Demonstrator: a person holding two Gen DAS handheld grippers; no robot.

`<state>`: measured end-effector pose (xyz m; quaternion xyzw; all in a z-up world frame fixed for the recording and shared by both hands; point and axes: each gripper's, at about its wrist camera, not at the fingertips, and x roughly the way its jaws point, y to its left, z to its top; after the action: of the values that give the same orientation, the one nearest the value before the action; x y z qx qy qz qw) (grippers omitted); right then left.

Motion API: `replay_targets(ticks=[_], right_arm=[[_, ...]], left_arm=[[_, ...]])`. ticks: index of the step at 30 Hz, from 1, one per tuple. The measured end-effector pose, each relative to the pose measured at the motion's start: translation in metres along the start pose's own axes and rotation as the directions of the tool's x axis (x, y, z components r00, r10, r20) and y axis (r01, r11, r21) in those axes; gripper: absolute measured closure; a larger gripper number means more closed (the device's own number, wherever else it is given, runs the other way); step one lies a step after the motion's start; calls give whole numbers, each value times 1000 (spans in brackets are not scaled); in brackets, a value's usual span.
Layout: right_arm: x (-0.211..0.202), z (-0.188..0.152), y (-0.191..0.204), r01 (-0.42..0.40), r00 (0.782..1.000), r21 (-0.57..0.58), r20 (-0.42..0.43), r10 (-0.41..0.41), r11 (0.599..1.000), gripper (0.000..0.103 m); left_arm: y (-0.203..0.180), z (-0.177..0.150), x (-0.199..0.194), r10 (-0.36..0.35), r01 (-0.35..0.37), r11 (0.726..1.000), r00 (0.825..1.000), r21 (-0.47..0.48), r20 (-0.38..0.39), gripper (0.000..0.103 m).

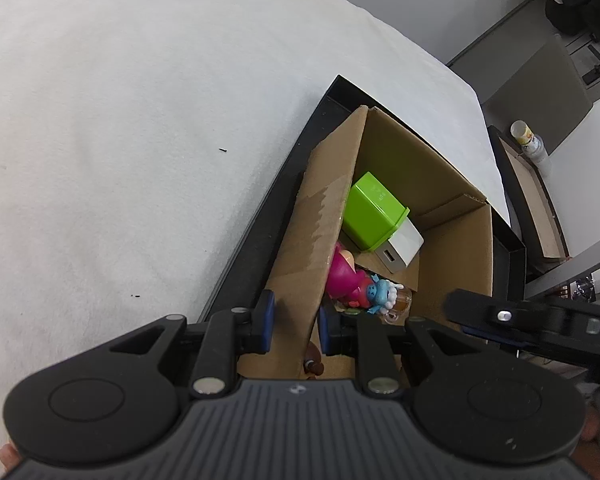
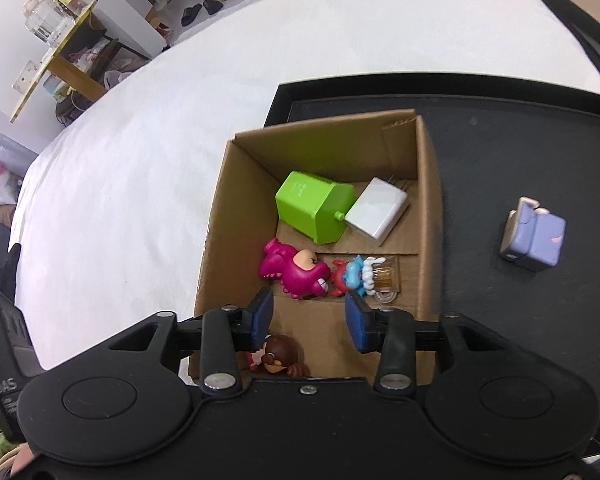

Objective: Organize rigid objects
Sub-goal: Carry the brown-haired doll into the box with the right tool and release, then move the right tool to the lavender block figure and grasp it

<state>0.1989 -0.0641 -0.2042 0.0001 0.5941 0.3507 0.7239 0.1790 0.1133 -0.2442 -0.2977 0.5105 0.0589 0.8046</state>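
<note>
Most of the sorting is looking done. The box (image 2: 428, 208) is sitting on the black tray (image 2: 500, 128), and inside it are lying a green block (image 2: 312, 212), a white charger (image 2: 376, 212) touching the block, a pink toy (image 2: 296, 272) nearer the box's near wall, a small blue figure (image 2: 354, 276) just beside the pink toy, and a brown figure (image 2: 278, 356) against the near wall.

One thing is remaining outside: a purple cube (image 2: 534, 242) is resting on the tray, well apart from the box on its right side. That is probably the last piece to go in.

The right gripper (image 2: 308, 320) is hovering over the box's near end with its jaws wide apart and nothing between them. The left gripper (image 1: 296, 326) is straddling the box's left wall (image 1: 320, 240), one pad outside and one inside; the pads are standing apart from the cardboard, so it is not clearly pinching it, perhaps only getting ready to steady the box.
</note>
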Motion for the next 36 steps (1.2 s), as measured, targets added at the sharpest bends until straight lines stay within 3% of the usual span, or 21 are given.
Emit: replay_targets(ticks=[19, 29, 36], right_arm=[[-48, 6, -46, 62, 995, 51, 81, -66, 997, 48], [-58, 12, -79, 103, 987, 107, 114, -115, 989, 34], [-48, 15, -105, 139, 983, 182, 97, -158, 973, 16]], left_arm=[[-4, 1, -1, 32, -32, 999, 999, -7, 14, 83], [-6, 2, 0, 43, -43, 999, 999, -14, 13, 83], [-6, 3, -1, 43, -43, 999, 999, -18, 9, 83]])
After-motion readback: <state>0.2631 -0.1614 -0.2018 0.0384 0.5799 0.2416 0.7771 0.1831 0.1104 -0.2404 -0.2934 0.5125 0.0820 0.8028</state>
